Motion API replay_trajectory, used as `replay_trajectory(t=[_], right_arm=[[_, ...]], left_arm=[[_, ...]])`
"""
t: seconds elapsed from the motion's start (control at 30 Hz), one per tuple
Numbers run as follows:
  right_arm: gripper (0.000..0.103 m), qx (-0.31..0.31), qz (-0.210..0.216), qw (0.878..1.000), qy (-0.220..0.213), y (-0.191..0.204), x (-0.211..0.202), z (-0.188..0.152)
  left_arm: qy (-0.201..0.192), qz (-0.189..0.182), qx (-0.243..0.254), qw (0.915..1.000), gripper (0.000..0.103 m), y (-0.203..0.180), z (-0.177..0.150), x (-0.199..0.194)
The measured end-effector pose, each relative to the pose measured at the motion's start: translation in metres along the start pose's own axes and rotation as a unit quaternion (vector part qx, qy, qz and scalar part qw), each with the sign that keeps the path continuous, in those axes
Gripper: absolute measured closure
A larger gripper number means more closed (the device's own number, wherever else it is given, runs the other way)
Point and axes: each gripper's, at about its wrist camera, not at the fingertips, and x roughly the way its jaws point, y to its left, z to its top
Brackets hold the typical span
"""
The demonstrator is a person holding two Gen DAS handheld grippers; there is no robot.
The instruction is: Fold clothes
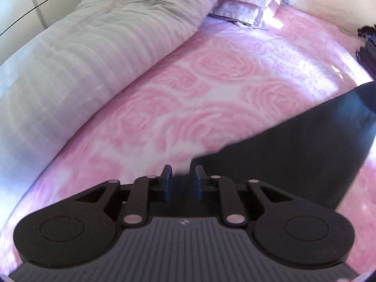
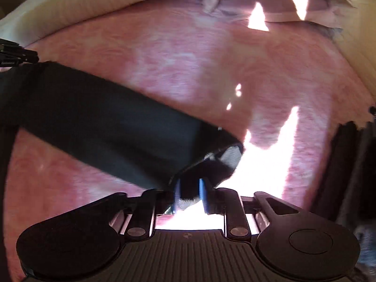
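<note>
The dark garment (image 2: pixel 105 127) hangs stretched as a band between the two tongs, lifted off the bed (image 1: pixel 211 75), whose pink rose-patterned cover shows beneath and around it. In the right wrist view the right tongs (image 2: pixel 189 191) are clamped on one end of it: a bunched dark corner with a pale inner label or lining sits between the blue pads (image 2: pixel 202 188), and the cloth runs away to the far left of that view, where a bit of black hardware, probably the other tool, shows at the edge. In the left wrist view the same garment (image 1: pixel 293 145) sweeps from the right side down to the left tongs (image 1: pixel 182 183); dark cloth lies between the blue pads there, with a narrow gap showing, so they seem closed on an edge of it, though I cannot tell how firmly. Holding both ends taut like this likely serves to straighten the piece so it can be laid flat or doubled over on the bed. A striped pale duvet (image 1: pixel 82 58) is heaped along the left of the bed, and a folded lilac cloth (image 1: pixel 249 4) lies at the far end, well apart from the garment. Bright sun patches fall on the cover near the right tongs
</note>
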Motion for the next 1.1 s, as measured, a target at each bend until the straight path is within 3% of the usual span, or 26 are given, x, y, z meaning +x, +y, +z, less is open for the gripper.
replay_trajectory(t=[0.03, 0.1, 0.17, 0.3, 0.53, 0.6, 0.73, 0.9, 1.1], right_arm=[[0.055, -0.009, -0.012, 1.000, 0.014, 0.007, 0.006, 0.000], [0.054, -0.023, -0.054, 0.998, 0.035, 0.020, 0.014, 0.000], [0.054, -0.026, -0.098, 0.994, 0.025, 0.030, 0.008, 0.003], [0.053, -0.049, -0.106, 0.993, -0.013, 0.069, -0.017, 0.015], [0.053, -0.090, -0.014, 0.995, -0.046, 0.185, -0.035, 0.045], [0.053, -0.114, 0.013, 0.992, -0.044, 0.235, -0.034, 0.048], [0.053, -0.146, 0.069, 0.986, -0.046, 0.345, -0.036, 0.055], [0.053, -0.213, 0.130, 0.968, -0.039, 0.491, -0.040, 0.049], [0.052, -0.260, 0.169, 0.951, -0.012, 0.617, -0.039, 0.024]], left_arm=[[0.007, 0.005, -0.006, 0.9999, 0.083, 0.003, -0.012, -0.011], [0.023, 0.020, -0.021, 0.9993, 0.079, 0.013, -0.041, -0.034], [0.046, 0.042, -0.041, 0.9972, 0.078, 0.025, -0.077, -0.059], [0.094, 0.092, -0.090, 0.9871, 0.075, 0.056, -0.154, -0.113], [0.146, 0.175, -0.188, 0.9554, 0.067, 0.130, -0.292, -0.217], [0.148, 0.187, -0.214, 0.9471, 0.061, 0.150, -0.329, -0.244], [0.149, 0.199, -0.253, 0.9351, 0.060, 0.186, -0.401, -0.295], [0.163, 0.185, -0.274, 0.9297, 0.057, 0.207, -0.487, -0.342], [0.176, 0.109, -0.334, 0.9194, 0.057, 0.224, -0.563, -0.351]])
